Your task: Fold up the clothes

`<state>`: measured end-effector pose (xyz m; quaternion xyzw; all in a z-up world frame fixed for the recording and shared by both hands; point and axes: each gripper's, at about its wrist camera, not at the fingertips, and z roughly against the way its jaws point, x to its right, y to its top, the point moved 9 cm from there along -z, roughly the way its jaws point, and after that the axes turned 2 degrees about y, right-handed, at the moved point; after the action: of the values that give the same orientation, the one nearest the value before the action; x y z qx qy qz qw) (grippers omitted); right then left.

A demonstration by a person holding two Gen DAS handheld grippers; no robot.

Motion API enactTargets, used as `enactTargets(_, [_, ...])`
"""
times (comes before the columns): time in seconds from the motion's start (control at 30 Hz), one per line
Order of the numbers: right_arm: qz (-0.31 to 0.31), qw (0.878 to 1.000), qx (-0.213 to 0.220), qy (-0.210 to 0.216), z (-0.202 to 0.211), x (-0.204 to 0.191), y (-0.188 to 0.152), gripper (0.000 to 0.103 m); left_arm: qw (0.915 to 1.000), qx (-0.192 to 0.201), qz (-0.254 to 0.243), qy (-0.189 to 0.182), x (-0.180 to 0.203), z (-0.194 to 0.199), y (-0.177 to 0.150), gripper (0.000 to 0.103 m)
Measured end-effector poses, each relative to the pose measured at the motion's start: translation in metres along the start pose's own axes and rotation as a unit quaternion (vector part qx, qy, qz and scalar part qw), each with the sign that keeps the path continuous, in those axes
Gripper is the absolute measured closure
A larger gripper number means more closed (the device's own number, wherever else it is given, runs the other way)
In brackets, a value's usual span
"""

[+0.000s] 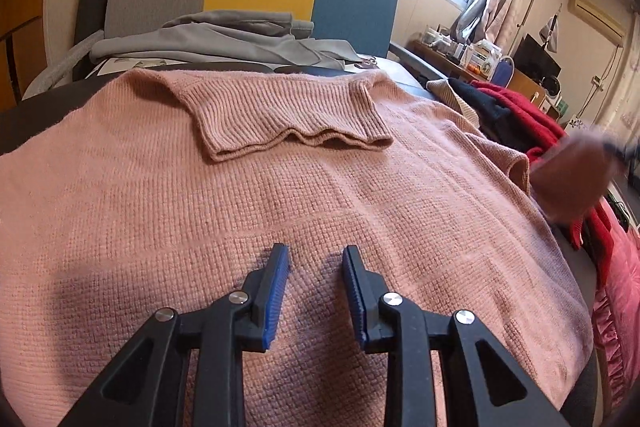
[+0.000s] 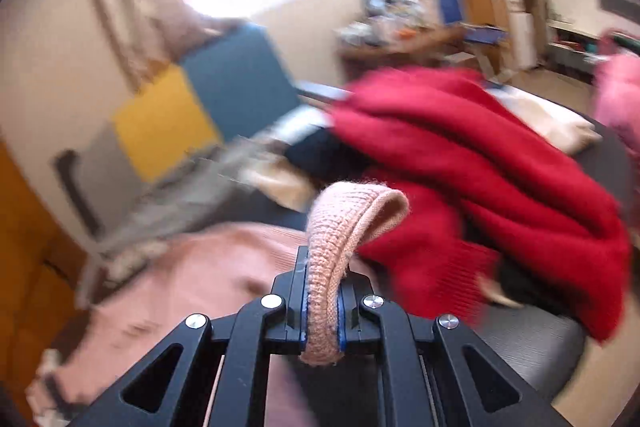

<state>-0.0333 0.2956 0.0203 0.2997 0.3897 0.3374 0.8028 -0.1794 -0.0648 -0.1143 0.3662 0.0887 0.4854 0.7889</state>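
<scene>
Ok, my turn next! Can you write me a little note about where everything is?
Left tool: open, empty, over the middle of the pink sweater.
Right tool: shut on a ribbed pink cuff, lifted.
Sweater lies spread flat, collar at the far end. Red sweater and other clothes are heaped to its right; grey garment lies beyond it.
Done: cuff gripped.
Left: fold the sleeves in, fold the body, then the heap.
</scene>
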Motion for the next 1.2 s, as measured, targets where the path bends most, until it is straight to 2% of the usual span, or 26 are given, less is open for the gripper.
enactTargets(0.1, [0.038,0.997,-0.007,0.071,-0.015,-0.082,0.008,0.093,1.0,0.001,0.003,-0.004,0.0,0.0,0.0,0.075])
enactTargets(0.17, [0.085,0.989,-0.03,0.121,-0.029,-0.147,-0.008,0.093,0.9999,0.001,0.007,-0.008,-0.001,0.0,0.0,0.075])
enactTargets(0.27, [0.144,0.973,-0.074,0.168,-0.057,-0.218,-0.055,0.093,0.9997,0.002,0.017,-0.018,-0.002,0.002,0.0,0.075])
enactTargets(0.4, [0.185,0.95,-0.154,0.197,-0.103,-0.273,-0.136,0.092,0.9987,0.003,0.035,-0.037,-0.006,0.003,0.0,0.075])
enactTargets(0.47, [0.197,0.941,-0.189,0.2,-0.124,-0.28,-0.175,0.087,0.998,0.004,0.044,-0.046,-0.008,0.003,-0.001,0.076])
enactTargets(0.53, [0.193,0.935,-0.217,0.202,-0.135,-0.27,-0.198,0.082,0.9973,0.004,0.05,-0.053,-0.008,0.003,-0.001,0.076])
enactTargets(0.57, [0.188,0.934,-0.229,0.201,-0.138,-0.263,-0.205,0.073,0.997,0.004,0.053,-0.056,-0.009,0.003,0.0,0.076])
enactTargets(0.63, [0.171,0.933,-0.242,0.203,-0.142,-0.245,-0.215,0.067,0.9962,0.004,0.06,-0.063,-0.01,0.004,0.0,0.076])
enactTargets(0.67, [0.151,0.94,-0.226,0.207,-0.134,-0.233,-0.209,0.061,0.9953,0.004,0.067,-0.069,-0.011,0.004,0.0,0.076])
enactTargets(0.73, [0.114,0.954,-0.187,0.204,-0.121,-0.209,-0.191,0.057,0.993,0.004,0.083,-0.084,-0.013,0.004,0.001,0.075])
enactTargets(0.8, [0.088,0.967,-0.156,0.183,-0.11,-0.176,-0.175,0.057,0.991,0.005,0.098,-0.091,-0.015,0.005,0.003,0.075])
enactTargets(0.87, [0.064,0.976,-0.129,0.162,-0.1,-0.142,-0.16,0.057,0.9927,0.004,0.089,-0.081,-0.012,0.005,0.006,0.071])
enactTargets(1.0, [0.048,0.984,-0.133,0.111,-0.105,-0.094,-0.159,0.057,0.9992,0.001,0.004,-0.04,0.012,0.001,0.017,0.07])
enactTargets(1.07, [0.04,0.983,-0.141,0.111,-0.111,-0.082,-0.168,0.059,0.9993,0.006,-0.026,-0.025,0.021,-0.001,0.025,0.07])
enactTargets(1.1, [0.031,0.983,-0.137,0.117,-0.11,-0.08,-0.166,0.061,0.9993,0.007,-0.029,-0.022,0.023,-0.003,0.031,0.07])
enactTargets(1.2, [0.026,0.983,-0.133,0.123,-0.109,-0.077,-0.165,0.061,0.9995,-0.003,0.027,-0.017,0.008,-0.02,0.046,0.07])
